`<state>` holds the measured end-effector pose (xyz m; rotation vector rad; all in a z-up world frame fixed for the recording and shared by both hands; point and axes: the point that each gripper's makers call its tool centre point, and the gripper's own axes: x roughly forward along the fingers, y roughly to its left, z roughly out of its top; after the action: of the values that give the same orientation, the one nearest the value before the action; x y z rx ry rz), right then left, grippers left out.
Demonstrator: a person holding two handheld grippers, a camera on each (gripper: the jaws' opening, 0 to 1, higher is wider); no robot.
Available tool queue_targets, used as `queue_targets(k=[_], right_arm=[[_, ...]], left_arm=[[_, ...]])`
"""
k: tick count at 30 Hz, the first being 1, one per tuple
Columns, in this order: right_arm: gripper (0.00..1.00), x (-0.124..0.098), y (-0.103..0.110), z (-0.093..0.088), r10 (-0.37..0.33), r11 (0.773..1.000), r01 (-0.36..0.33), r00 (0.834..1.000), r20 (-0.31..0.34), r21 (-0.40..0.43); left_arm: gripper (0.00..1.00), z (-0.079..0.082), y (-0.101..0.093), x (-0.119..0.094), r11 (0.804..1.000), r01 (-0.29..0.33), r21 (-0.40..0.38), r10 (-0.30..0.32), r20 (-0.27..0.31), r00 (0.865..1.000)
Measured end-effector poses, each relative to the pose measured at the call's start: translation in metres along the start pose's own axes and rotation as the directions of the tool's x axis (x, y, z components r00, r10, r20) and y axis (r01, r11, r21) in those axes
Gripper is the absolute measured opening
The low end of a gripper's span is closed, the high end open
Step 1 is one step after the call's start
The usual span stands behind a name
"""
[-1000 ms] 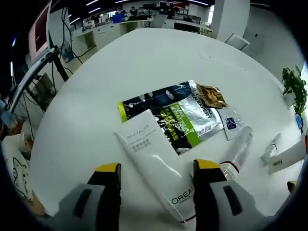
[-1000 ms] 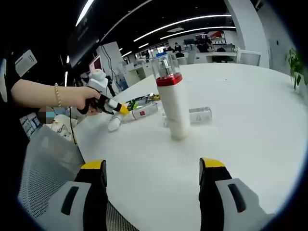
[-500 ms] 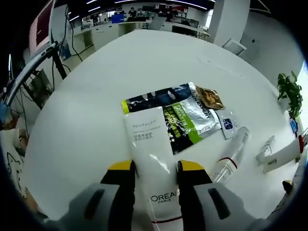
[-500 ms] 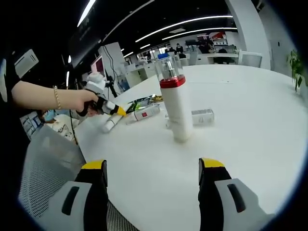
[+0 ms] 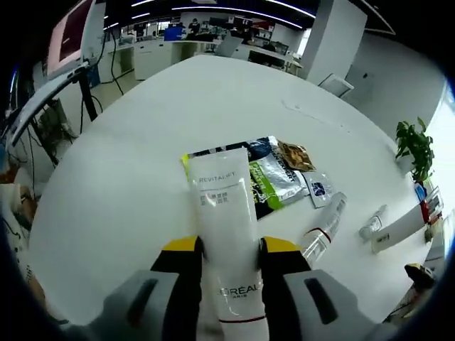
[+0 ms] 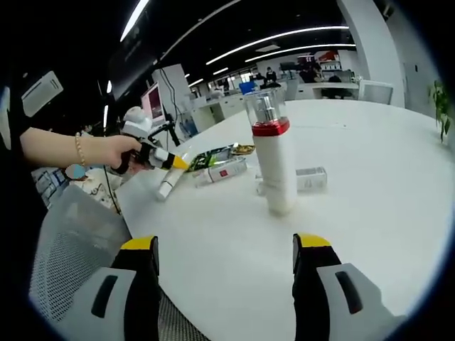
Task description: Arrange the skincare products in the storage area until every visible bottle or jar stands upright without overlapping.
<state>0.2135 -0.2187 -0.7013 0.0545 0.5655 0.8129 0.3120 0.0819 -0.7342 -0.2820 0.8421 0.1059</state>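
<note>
Looking across a round white bench, seeing a green-and-black foil pouch lying flat near its middle, a small brown packet touching the pouch's far corner and a small white sachet resting just beside it. Noticing a leafy potted plant standing at the bench's edge, a pale chair and a white pillar waiting beyond the far side, and a monitor hanging on a stand well apart. Catching, in the right gripper view, long ceiling light strips glowing over rows of office desks, and a grey mesh surface sitting close below the bench's near edge.
</note>
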Motion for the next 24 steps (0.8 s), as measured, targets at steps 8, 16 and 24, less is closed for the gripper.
queue_targets(k=[8,16,24], right_arm=[[0.76,0.001,0.005,0.009,0.019,1.000,-0.019,0.999,0.027,-0.009],[0.74,0.002,0.021,0.025,0.070,0.997,-0.070,0.996,0.056,-0.017],[0.72,0.003,0.035,0.073,0.102,0.991,-0.115,0.976,0.193,0.061]], left_arm=[[0.25,0.015,-0.017,-0.018,0.996,0.073,0.042,-0.077,0.083,0.994],[0.25,0.024,-0.040,-0.042,0.984,0.109,0.145,-0.128,0.130,0.983],[0.25,0.030,-0.068,-0.072,0.948,0.182,0.260,-0.231,0.175,0.957]])
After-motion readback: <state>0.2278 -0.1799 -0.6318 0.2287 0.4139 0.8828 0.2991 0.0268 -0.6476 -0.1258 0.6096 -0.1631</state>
